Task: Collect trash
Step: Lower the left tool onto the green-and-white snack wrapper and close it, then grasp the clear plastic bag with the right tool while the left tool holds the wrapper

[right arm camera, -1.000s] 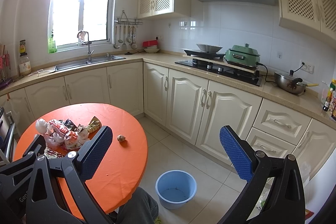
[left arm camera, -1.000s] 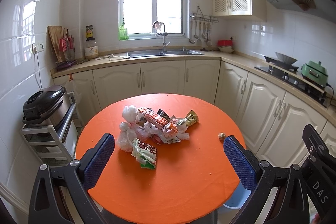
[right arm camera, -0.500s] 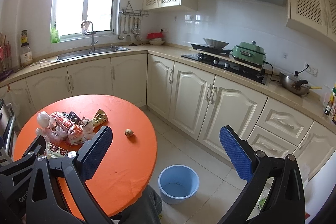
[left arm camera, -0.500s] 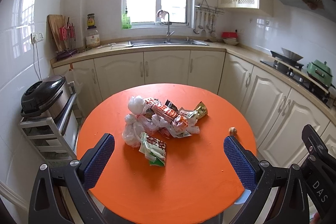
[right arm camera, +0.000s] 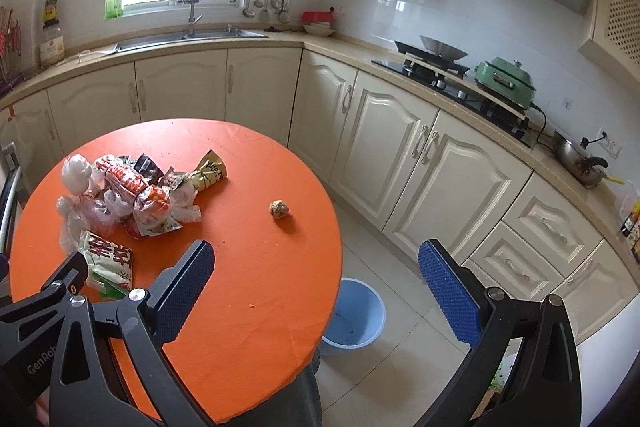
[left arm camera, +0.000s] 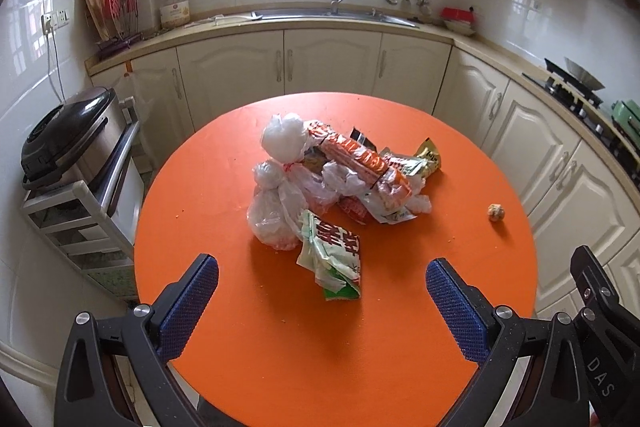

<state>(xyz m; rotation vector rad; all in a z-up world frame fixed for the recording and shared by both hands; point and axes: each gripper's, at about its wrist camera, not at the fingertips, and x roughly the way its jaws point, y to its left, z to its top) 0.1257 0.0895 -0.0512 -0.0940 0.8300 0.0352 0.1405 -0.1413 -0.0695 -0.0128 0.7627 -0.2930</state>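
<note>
Left wrist view: trash pile [left arm camera: 328, 183] nearer than before (both hand-held grippers agape, empty).

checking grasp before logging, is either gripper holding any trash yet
Nothing is held: left gripper and right gripper are both open above the orange table.

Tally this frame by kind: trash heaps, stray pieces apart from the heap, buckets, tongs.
Trash heap: 1
Stray crumpled ball: 1
Blue bucket: 1
Tongs: 2, left tongs and right tongs, both open
Total: 5
</note>
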